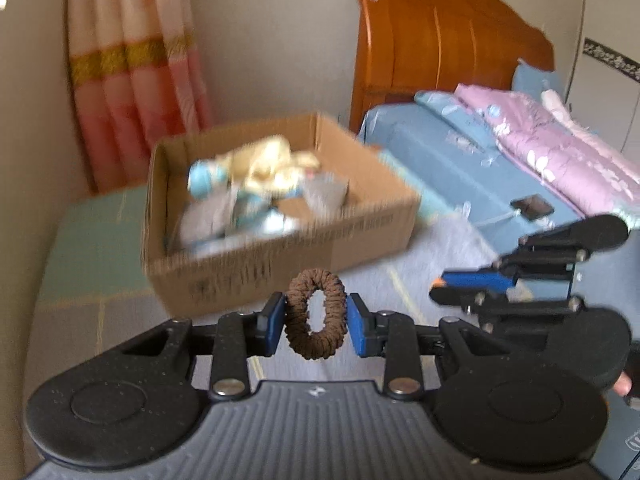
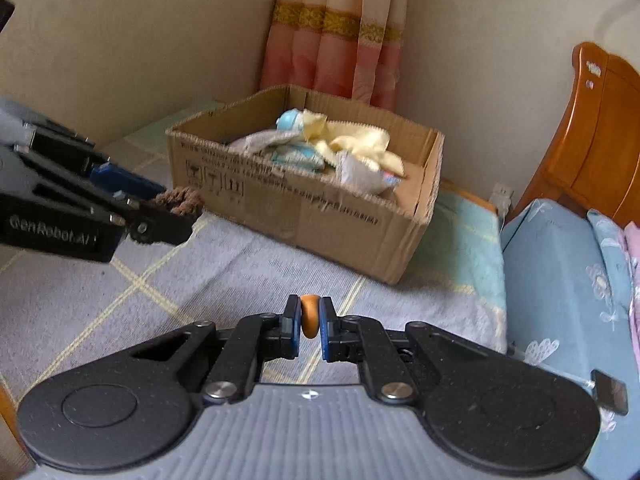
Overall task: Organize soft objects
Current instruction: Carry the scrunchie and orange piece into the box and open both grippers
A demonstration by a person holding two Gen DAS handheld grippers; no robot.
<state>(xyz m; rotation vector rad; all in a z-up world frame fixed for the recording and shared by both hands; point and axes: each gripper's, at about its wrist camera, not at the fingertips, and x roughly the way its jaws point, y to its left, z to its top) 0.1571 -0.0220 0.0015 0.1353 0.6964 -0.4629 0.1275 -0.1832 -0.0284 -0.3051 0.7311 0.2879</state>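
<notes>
My left gripper is shut on a brown hair scrunchie, held upright between the blue pads above the grey rug. In the right wrist view the same gripper shows at the left with the scrunchie at its tip. My right gripper is shut on a small orange soft piece, squeezed thin between its pads. An open cardboard box lies ahead of both grippers and holds several cloths and socks, yellow, grey and light blue. The right gripper also appears at the right of the left wrist view.
A grey checked rug covers the floor, with a green mat under the box. A bed with blue sheet and pink quilt stands to the right against a wooden headboard. A pink curtain hangs behind the box.
</notes>
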